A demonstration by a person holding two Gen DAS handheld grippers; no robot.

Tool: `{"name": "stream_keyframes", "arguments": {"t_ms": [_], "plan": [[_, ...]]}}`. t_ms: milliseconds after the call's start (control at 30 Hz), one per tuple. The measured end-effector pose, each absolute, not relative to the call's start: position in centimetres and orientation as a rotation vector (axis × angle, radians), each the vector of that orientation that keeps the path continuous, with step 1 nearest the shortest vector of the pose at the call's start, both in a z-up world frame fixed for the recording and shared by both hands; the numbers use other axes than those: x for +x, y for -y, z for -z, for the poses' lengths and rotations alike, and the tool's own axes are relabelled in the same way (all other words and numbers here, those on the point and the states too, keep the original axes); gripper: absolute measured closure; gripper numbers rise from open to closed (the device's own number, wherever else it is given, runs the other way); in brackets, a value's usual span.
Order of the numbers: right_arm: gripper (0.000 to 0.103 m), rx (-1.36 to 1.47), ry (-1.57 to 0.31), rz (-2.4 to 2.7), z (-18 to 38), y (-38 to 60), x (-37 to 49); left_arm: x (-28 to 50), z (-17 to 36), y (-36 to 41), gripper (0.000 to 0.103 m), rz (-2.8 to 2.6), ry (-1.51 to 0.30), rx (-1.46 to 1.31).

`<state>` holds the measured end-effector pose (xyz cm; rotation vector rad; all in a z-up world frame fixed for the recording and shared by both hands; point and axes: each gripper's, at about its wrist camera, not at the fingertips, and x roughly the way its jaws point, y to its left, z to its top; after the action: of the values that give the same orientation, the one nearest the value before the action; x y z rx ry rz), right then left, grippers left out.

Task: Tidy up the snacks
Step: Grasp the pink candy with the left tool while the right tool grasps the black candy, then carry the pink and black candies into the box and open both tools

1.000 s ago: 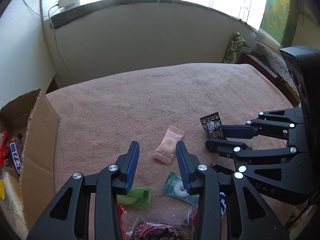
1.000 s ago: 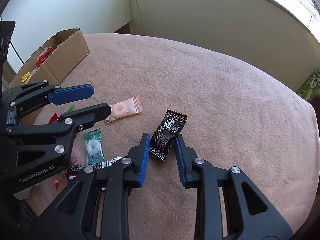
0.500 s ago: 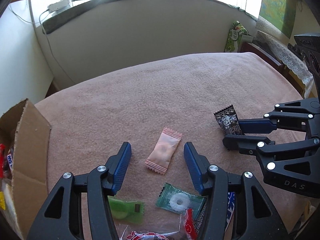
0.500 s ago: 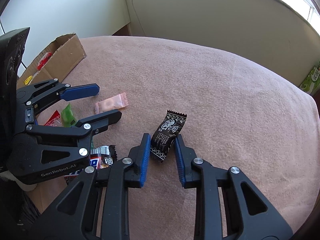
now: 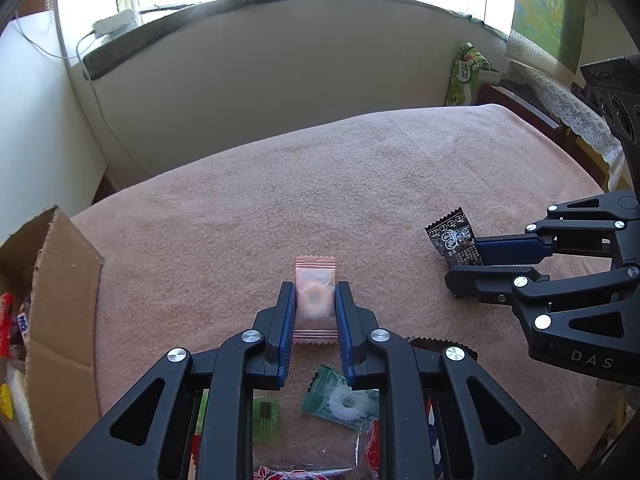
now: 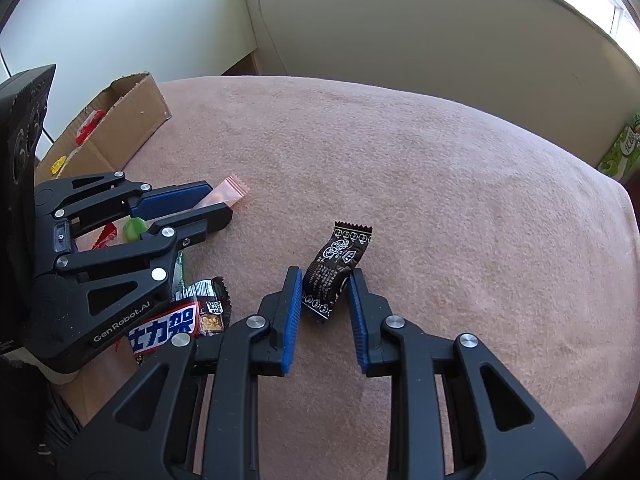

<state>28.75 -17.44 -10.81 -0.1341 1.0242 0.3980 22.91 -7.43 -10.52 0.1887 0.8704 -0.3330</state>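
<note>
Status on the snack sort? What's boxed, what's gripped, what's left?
Done: several snacks already lie in the cardboard box. In hand: the left gripper, whose jaws have just closed, is shut on the pink candy; the right gripper is shut on the black candy. Left: green mint candy, lime green candy and blue bar lie on the blanket.

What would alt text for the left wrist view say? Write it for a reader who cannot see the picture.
The left gripper is shut on a pink candy packet over a pink tablecloth. At right, the right gripper clamps a black candy packet; an open cardboard box of snacks stands at left.
</note>
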Motion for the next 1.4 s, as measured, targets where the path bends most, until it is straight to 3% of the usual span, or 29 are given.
{"name": "stream_keyframes", "arguments": {"t_ms": [600, 1400], "plan": [[0.081, -0.105, -0.942, -0.415, 6.4, 17.7, 26.3, 21.0, 5.9, 4.6, 0.085, 0.343, -0.743, 0.057], [0.081, -0.203, -0.832, -0.675, 1.8, 4.6, 19.9, 16.5, 2.8, -7.6, 0.085, 0.166, -0.601, -0.041]]}}
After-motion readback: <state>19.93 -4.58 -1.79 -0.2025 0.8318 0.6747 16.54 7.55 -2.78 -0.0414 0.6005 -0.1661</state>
